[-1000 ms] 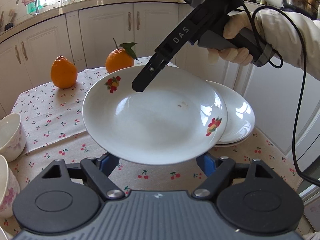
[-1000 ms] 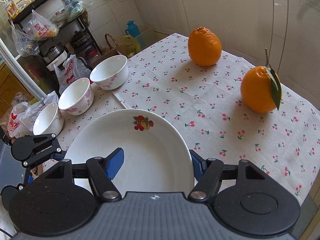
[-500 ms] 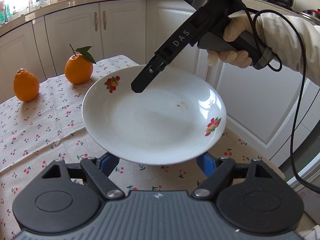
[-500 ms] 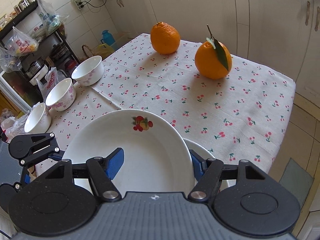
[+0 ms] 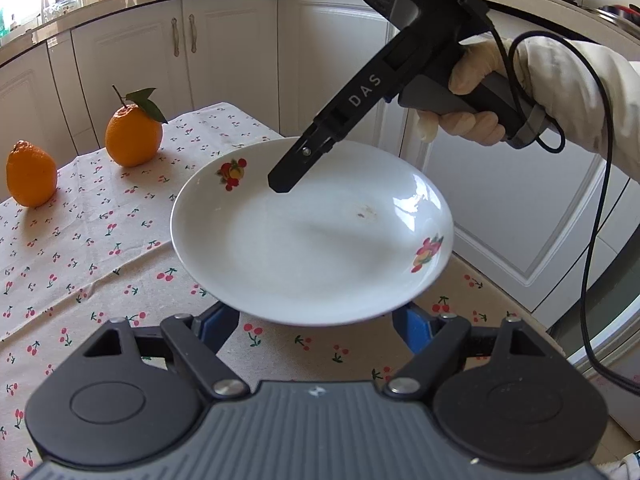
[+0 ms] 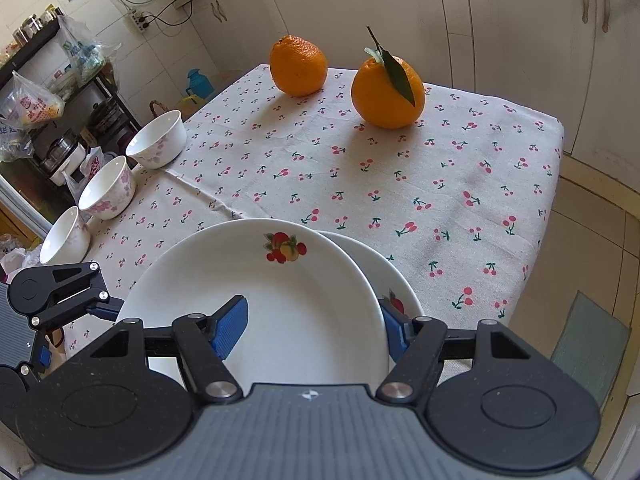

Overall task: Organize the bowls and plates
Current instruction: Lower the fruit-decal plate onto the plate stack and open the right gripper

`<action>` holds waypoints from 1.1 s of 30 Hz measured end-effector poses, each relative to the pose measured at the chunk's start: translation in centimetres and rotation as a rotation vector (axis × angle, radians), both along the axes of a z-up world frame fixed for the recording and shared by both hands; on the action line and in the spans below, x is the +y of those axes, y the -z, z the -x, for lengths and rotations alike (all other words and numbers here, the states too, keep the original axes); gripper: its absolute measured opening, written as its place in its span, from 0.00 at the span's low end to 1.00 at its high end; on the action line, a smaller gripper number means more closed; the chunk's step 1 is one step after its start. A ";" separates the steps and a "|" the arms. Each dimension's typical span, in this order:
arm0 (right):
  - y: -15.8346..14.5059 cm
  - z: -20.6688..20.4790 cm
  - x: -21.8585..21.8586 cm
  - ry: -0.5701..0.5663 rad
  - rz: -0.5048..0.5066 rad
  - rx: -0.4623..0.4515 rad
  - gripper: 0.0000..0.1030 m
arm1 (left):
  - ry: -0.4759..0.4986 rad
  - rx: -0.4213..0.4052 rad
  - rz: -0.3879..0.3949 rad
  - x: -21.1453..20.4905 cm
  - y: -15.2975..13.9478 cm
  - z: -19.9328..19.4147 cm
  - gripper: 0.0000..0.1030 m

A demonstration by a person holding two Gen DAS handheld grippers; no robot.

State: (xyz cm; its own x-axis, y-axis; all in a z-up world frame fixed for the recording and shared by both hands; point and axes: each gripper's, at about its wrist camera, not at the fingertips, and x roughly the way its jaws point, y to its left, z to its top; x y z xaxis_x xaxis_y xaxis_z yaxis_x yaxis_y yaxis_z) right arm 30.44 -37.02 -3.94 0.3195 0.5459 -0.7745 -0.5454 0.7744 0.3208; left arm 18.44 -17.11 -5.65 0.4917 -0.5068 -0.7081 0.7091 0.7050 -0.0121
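Stacking is the job now, I think: the plate (image 5: 312,248) is up in the air and should go down on the other plate (image 6: 396,268), which lies on the table (image 6: 460,168) at the lower right of the right wrist view. The top plate hangs a bit to the left of the one below, so it should slide right until the two rims line up.

The right gripper (image 6: 310,328) holds the plate by its edge. One blue pad (image 6: 230,326) sits inside the dish and the other is just outside the rim. The left gripper (image 5: 312,322) reaches under the plate from the bottom of its own view. Its jaws stand wide, but the tips hide under the plate, so I cannot tell if they press on it or only prop it up.

Keep the plate flat and go down slowly, so china does not bang on china. The left fingers should come out from below first, or they may get caught between the plates. Let go only when the plate rests all the way round.

Three bowls (image 6: 158,140) wait at the left edge, well apart from the two oranges (image 6: 386,92) at the top.
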 end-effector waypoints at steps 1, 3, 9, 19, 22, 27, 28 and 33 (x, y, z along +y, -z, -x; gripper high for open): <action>0.2 0.0 -0.1 0.001 0.001 0.001 0.72 | 0.000 -0.001 0.000 0.0 0.0 0.0 0.81; 0.4 0.1 -0.3 0.008 -0.004 0.002 0.72 | -0.001 0.000 -0.001 0.0 0.0 -0.1 0.81; 0.7 0.1 -0.9 0.020 0.000 0.005 0.72 | -0.008 -0.003 -0.001 0.0 0.1 -0.4 0.81; 0.3 0.5 -1.1 0.034 0.016 -0.004 0.72 | -0.001 -0.006 0.004 0.2 0.4 -0.5 0.81; 0.0 0.7 -1.2 0.040 0.025 -0.008 0.72 | 0.001 -0.007 0.006 0.3 0.4 -0.5 0.81; -0.3 1.3 -1.4 0.050 0.050 -0.009 0.73 | 0.008 -0.007 0.013 0.3 0.6 -0.6 0.81; -0.4 1.4 -1.4 0.051 0.057 -0.011 0.73 | 0.008 -0.007 0.012 0.3 0.7 -0.6 0.81; -0.7 1.9 -1.6 0.066 0.069 -0.015 0.73 | 0.007 0.003 0.020 0.4 0.9 -1.1 0.82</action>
